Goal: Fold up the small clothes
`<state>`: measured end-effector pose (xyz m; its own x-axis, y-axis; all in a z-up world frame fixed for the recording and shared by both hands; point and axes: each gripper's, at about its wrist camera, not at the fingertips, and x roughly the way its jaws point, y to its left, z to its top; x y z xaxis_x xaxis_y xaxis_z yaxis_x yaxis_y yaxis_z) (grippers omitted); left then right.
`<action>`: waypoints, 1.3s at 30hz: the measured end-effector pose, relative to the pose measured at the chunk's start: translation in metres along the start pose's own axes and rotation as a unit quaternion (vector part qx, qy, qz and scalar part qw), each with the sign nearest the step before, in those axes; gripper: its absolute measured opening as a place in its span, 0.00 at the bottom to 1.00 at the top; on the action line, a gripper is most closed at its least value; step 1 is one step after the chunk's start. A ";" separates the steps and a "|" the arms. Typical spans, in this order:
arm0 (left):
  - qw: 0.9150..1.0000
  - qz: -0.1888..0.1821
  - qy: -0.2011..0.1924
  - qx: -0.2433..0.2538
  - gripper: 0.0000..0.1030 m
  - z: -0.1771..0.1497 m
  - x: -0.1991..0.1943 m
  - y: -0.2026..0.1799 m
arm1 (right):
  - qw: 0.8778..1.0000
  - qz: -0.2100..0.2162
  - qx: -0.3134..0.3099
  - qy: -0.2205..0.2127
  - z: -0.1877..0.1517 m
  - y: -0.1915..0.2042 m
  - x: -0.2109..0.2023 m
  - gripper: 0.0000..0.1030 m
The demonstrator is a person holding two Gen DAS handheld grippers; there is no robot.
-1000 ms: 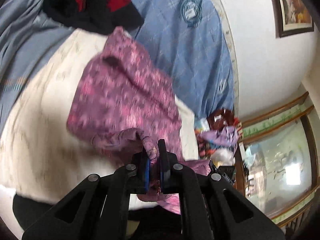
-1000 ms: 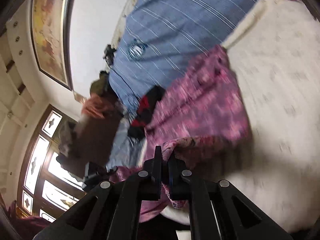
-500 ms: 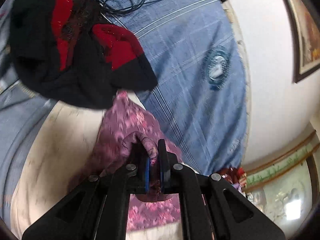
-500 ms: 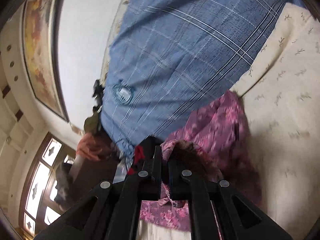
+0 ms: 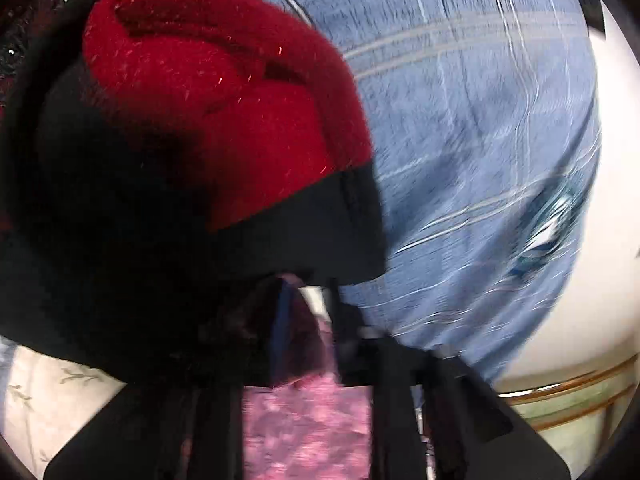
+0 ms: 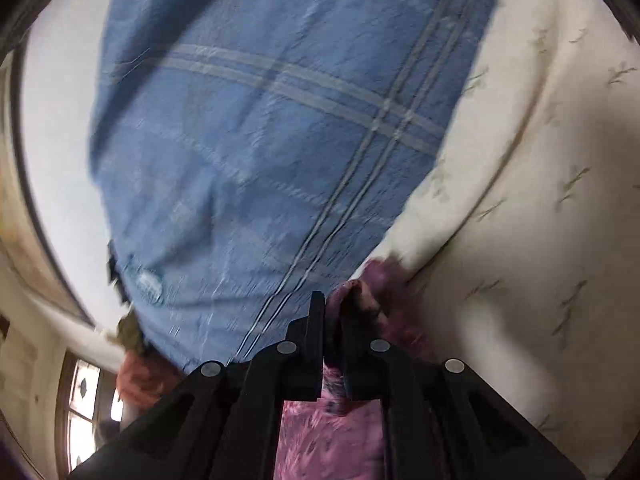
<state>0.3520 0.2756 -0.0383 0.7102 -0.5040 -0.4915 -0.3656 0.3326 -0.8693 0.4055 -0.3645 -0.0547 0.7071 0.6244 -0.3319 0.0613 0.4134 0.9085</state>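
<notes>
1. Your right gripper point(image 6: 332, 312) has its two black fingers pressed close together, pinching a fold of the purple floral garment point(image 6: 332, 440) between them; a bunched edge of the cloth pokes up past the fingertips on the right side.
2. Your left gripper point(image 5: 306, 304) is dark and blurred. The same purple garment point(image 5: 308, 428) sits between its fingers, which stand a little apart around the fabric, so it looks clamped on the cloth, though the blur keeps the contact from being sharp.
3. Below both tools, the garment hangs down toward each camera, filling the gap between the finger arms.
4. Just ahead of your right gripper, the garment's top edge lies where the cream leaf-print cover point(image 6: 540, 200) meets the blue plaid bedsheet point(image 6: 260, 140).
5. Directly in front of your left gripper, very near the lens, a red-and-black knit garment point(image 5: 220, 100) fills the left half of that view and overlaps the fingertips.
6. To the right of it, the blue plaid bedsheet point(image 5: 480, 140) spreads outward, with a round teal emblem point(image 5: 552, 228) near its far edge.
</notes>
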 end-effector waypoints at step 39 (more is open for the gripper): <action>0.967 0.085 0.140 0.198 0.67 -0.096 0.023 -0.013 | 0.980 -0.035 -0.155 0.123 -0.053 0.067 0.010 0.48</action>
<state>0.3150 0.1834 -0.0430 0.4493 -0.5935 -0.6678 -0.1645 0.6798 -0.7147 0.3795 -0.2956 -0.0106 0.5148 0.7124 -0.4771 -0.1405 0.6190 0.7727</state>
